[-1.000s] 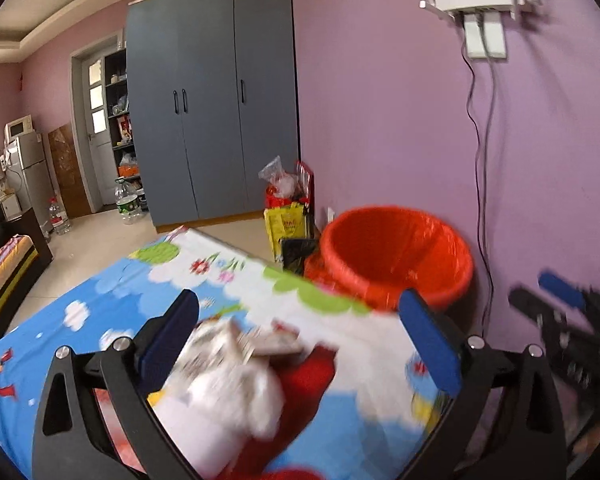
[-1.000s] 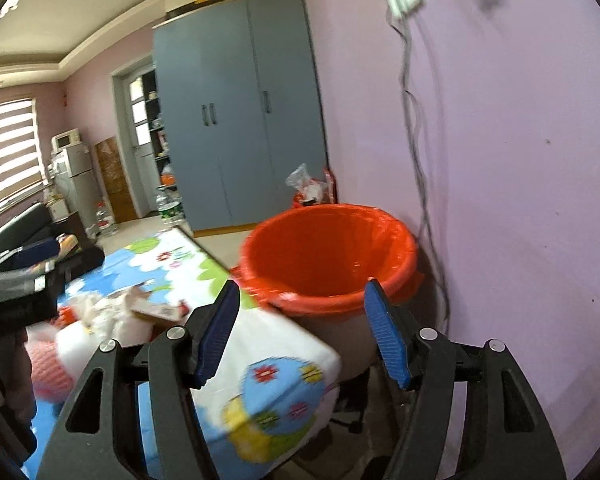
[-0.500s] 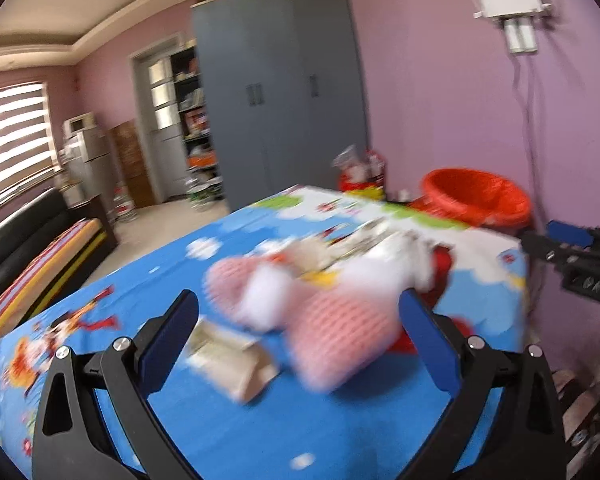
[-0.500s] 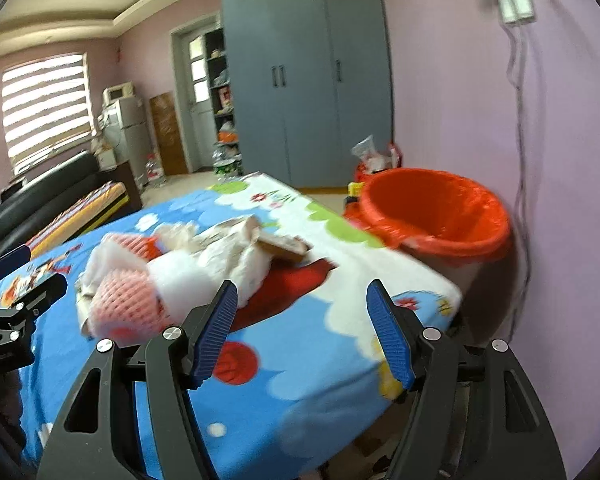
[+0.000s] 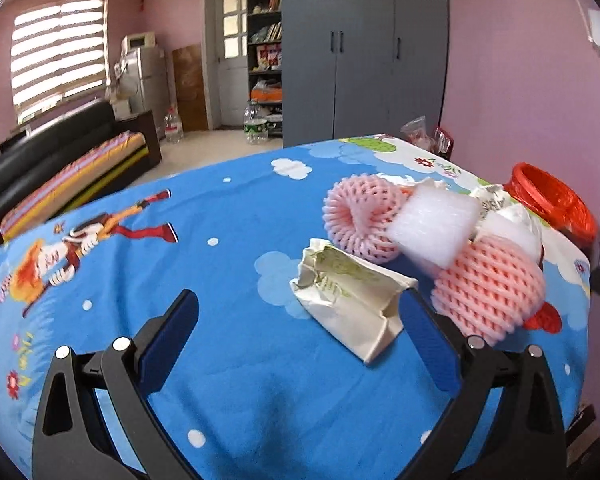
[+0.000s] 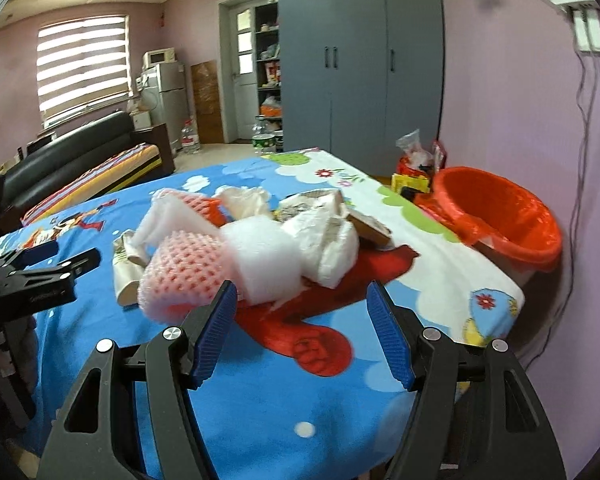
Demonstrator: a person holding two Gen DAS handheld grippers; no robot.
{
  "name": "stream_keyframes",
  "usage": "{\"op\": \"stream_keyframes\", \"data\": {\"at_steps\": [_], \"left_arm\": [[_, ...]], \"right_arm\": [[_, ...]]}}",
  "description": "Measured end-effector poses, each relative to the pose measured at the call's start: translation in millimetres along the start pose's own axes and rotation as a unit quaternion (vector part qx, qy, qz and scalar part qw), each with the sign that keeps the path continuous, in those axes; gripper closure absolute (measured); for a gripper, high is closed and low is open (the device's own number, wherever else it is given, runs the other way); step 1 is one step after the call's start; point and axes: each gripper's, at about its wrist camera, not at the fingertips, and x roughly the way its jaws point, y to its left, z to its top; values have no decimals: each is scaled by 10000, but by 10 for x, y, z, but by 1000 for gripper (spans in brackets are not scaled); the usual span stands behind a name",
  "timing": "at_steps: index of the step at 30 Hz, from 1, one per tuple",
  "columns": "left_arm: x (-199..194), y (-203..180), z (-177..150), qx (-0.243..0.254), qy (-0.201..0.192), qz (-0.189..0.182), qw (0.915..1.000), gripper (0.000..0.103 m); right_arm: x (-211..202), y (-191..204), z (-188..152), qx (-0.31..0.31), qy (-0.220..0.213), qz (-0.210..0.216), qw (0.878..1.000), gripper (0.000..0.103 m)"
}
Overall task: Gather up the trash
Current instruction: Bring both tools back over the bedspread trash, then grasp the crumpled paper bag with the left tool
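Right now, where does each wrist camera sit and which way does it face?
Left wrist: behind the open left gripper, angled down at the table, paper wrapper nearest; no hand visible.
Right wrist: behind the open right gripper, angled down at the foam nets; left gripper at its left edge.
Shared: trash pile, red bin, wardrobe.

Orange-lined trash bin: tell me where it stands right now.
The orange-lined trash bin stands on the right of both views, beside the table's far right corner, against the pink wall.
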Motion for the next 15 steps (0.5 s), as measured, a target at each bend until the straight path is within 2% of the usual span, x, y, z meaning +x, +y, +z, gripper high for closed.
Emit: {"op": "stream_keyframes", "data": {"at_steps": [5, 9, 15], "left_arm": [[169, -44, 119, -358, 140, -193, 9991, 6], [302, -112, 225, -444, 146, -101, 9989, 6], [590, -207, 235, -407, 469, 69, 9980, 6]], "right_arm": [[89, 117, 11, -118, 59, 100, 9999, 39], [114, 85, 47, -68, 27, 121, 9999, 39], [123, 19, 80, 21, -46, 142, 9999, 39]]}}
